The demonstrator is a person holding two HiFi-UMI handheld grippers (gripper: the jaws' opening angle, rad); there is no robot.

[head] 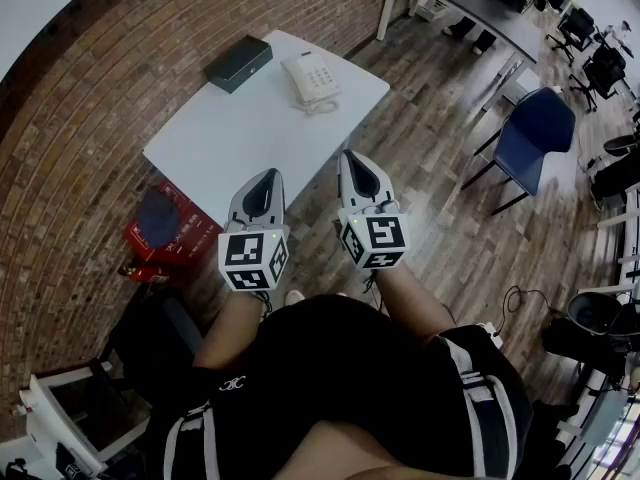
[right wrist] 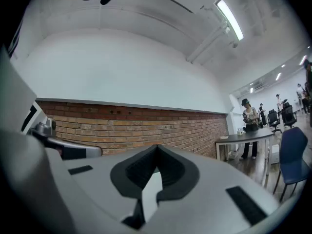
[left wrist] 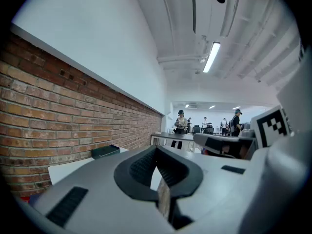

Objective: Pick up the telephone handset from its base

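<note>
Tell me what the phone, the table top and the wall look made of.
Phone: likely moulded plastic, off-white and smooth, with a slight sheen.
Table top: probably laminate or painted board; plain white, matte, no grain showing.
Wall: red-brown brick, rough, with pale mortar lines running in courses.

Smooth matt white table [head: 240, 148], wood-plank floor [head: 440, 158], rough brick wall [head: 100, 98], and a smooth plastic-looking telephone [head: 312, 78].
</note>
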